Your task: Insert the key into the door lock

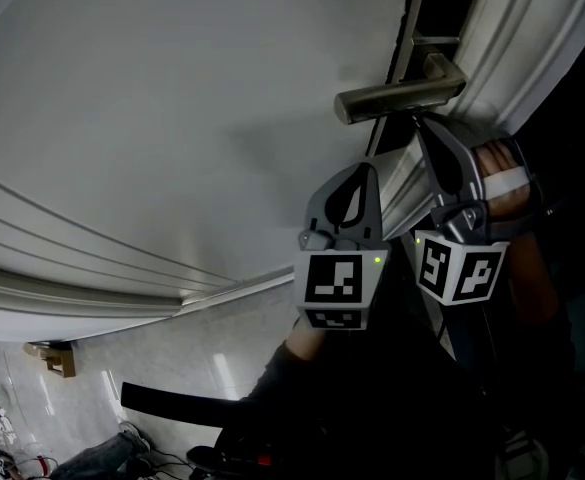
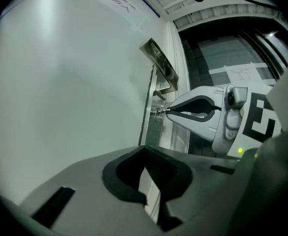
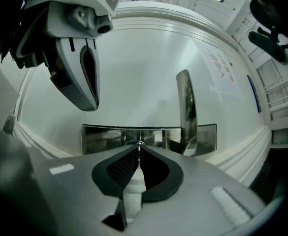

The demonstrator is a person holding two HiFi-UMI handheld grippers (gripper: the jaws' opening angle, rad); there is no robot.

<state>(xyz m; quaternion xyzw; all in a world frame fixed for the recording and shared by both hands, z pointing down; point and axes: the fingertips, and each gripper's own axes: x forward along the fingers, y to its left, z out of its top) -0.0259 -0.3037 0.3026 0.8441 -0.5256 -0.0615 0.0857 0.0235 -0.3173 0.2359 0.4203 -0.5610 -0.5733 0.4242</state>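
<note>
The metal lever handle (image 1: 400,96) sticks out from the white door (image 1: 172,118). Just below it, my right gripper (image 1: 419,123) points at the lock. In the right gripper view its jaws (image 3: 139,149) are shut on the thin key (image 3: 139,146), whose tip is at the lock cylinder (image 3: 136,143) in the steel plate (image 3: 104,136). The left gripper view shows this from the side, with the key (image 2: 163,111) at the keyhole (image 2: 157,114). My left gripper (image 1: 372,168) hangs to the left of the right one, a little off the door, shut on nothing (image 2: 145,148).
A paper notice (image 3: 221,68) is stuck on the door above the handle. The door frame mouldings (image 1: 532,38) run close on the right. A small wooden block (image 1: 57,358) and clutter (image 1: 72,453) lie on the pale floor at lower left.
</note>
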